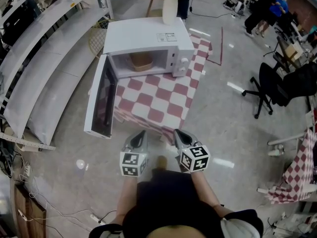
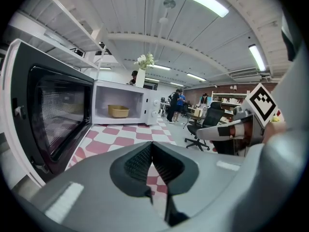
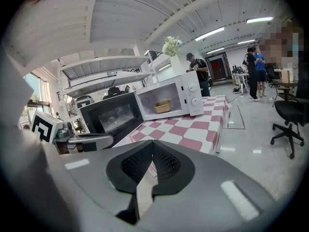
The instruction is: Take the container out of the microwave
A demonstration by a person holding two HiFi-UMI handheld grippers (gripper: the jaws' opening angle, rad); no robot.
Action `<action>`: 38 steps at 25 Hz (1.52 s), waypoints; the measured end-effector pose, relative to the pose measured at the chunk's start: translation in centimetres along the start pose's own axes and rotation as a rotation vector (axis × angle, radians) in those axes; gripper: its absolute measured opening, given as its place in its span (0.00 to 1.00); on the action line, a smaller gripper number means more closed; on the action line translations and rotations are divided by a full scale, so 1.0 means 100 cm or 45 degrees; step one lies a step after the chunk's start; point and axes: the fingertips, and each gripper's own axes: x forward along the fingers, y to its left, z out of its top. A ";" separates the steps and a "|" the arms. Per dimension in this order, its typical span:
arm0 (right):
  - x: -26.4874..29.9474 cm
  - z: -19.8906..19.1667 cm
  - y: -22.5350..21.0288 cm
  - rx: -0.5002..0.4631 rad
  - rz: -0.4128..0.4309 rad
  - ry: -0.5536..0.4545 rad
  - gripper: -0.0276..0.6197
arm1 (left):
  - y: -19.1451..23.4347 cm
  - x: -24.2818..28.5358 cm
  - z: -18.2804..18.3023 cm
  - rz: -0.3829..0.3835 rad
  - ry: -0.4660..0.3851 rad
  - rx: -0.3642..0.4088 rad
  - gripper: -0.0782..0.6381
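We're holding the L gripper (image 1: 140, 134) and R gripper (image 1: 179, 133) side by side, close but apart. Both are pointing ahead & a bit down at the table (image 1: 163, 90) w/ the red-and-white checked cloth; its near edge is lying just ahead of the tips.

In its own view the L gripper (image 2: 151, 144) is keeping its jaws pressed together, w/ nothing btwn them. The R gripper (image 3: 153, 143) is showing the same: jaws meeting at the tips, empty.

The microwave (image 1: 148, 36) is standing straight ahead of both grippers at the table's far end, well apart from the tips. Its door (image 1: 100, 100) is hanging wide open, swung out toward us, ahead-left of the L gripper.

The container (image 1: 141, 62), a tan tub, is sitting inside the microwave on the cavity floor. Neither gripper is touching it. From the L gripper the container (image 2: 118, 111) is lying ahead, up & left of the tips, w/ the open door filling the left side. From the R gripper the container (image 3: 163, 106) is lying ahead, just above the tips & slightly right.

A vase w/ white flowers (image 1: 169, 6) is showing past the microwave's top; we can't tell if it's standing on it. A black office chair (image 1: 267, 86) is standing on the floor, well off to the R gripper's right. White shelves (image 1: 44, 48) are running along well left of the L gripper.
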 end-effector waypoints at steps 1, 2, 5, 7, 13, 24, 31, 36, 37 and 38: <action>0.002 0.002 -0.002 -0.001 0.004 0.000 0.04 | 0.001 0.003 0.000 0.004 0.001 -0.001 0.12; 0.005 0.004 -0.004 -0.001 0.006 -0.001 0.04 | 0.002 0.006 0.001 0.008 0.003 -0.002 0.12; 0.012 0.008 -0.011 0.000 0.015 -0.001 0.04 | 0.003 0.014 0.008 0.014 0.002 -0.005 0.12; 0.018 0.011 -0.016 0.001 0.023 0.002 0.04 | 0.004 0.020 0.012 0.021 -0.003 -0.004 0.12; 0.032 0.019 -0.028 -0.001 0.045 0.005 0.04 | 0.010 0.035 0.016 0.047 -0.011 -0.022 0.12; 0.050 0.021 -0.036 0.023 0.063 -0.003 0.04 | 0.017 0.046 0.020 0.066 -0.019 -0.035 0.12; 0.049 0.021 -0.036 0.030 0.060 -0.009 0.04 | 0.015 0.043 0.018 0.064 -0.026 -0.047 0.12; 0.048 0.015 -0.032 0.034 0.062 0.001 0.04 | 0.013 0.038 0.017 0.065 -0.034 -0.063 0.12; 0.048 0.014 -0.031 0.034 0.065 0.003 0.04 | 0.013 0.038 0.017 0.067 -0.033 -0.065 0.12; 0.047 0.013 -0.030 0.033 0.067 0.006 0.04 | 0.014 0.038 0.015 0.068 -0.032 -0.064 0.12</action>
